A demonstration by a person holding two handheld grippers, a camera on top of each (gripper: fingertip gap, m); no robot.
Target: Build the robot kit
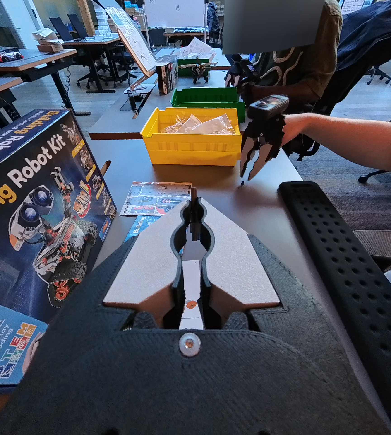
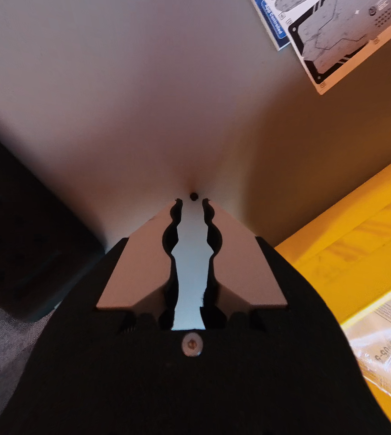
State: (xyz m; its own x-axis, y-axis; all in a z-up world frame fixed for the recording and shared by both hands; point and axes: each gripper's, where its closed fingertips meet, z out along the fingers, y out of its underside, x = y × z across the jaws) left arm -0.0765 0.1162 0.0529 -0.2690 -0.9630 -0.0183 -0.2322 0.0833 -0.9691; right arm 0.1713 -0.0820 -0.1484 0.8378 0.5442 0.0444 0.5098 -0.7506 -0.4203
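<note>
Grey table [image 1: 255,211] was seen below both grippers. Black pin [image 1: 194,221] was clamped between left gripper [image 1: 193,202] fingers. Right gripper [image 2: 192,200] was parted, small black peg [image 2: 193,196] lying ungrasped just beyond fingertips, yellow bin [image 2: 330,259] beside.

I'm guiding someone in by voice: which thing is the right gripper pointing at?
Find the yellow bin on the dark table. Just past its near right corner, the right gripper points down at a tiny black peg lying alone, smaller than anything nearby and well apart from the sticker sheet.
</note>
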